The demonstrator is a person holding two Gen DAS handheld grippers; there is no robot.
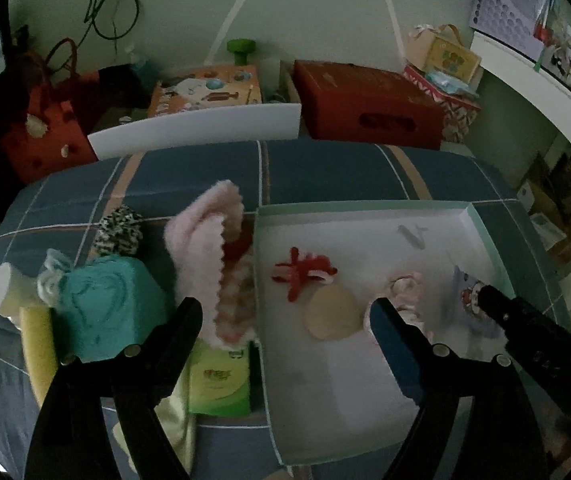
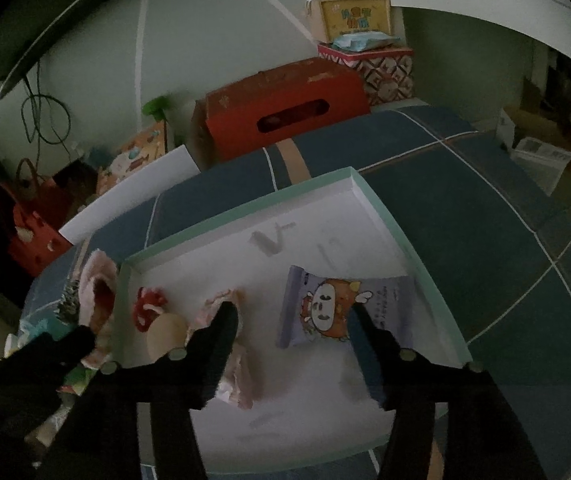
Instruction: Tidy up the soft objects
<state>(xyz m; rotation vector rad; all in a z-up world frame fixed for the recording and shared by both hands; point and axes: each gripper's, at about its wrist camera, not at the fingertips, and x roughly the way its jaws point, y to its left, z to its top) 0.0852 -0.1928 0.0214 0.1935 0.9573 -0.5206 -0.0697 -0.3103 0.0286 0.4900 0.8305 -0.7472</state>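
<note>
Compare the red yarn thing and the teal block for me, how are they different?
The red yarn thing lies inside the white tray; the teal block sits outside it, on the plaid cover to the tray's left. The red yarn thing is small, flat and spiky with splayed strands; the teal block is bulkier and boxy, with a heart pressed into its face. Both lie free of either gripper.

Tray (image 1: 365, 206): on the bed cover (image 1: 325, 168), right of the loose pile.
In tray: knotted toy (image 1: 303, 274) at left, round pad (image 1: 331, 312) just before it, packet (image 2: 345, 304) at right.
Left of tray: fluffy slipper (image 1: 205, 248) against its wall; block (image 1: 109, 308) further left.
Behind bed: box (image 1: 369, 106), possibly on the floor.
</note>
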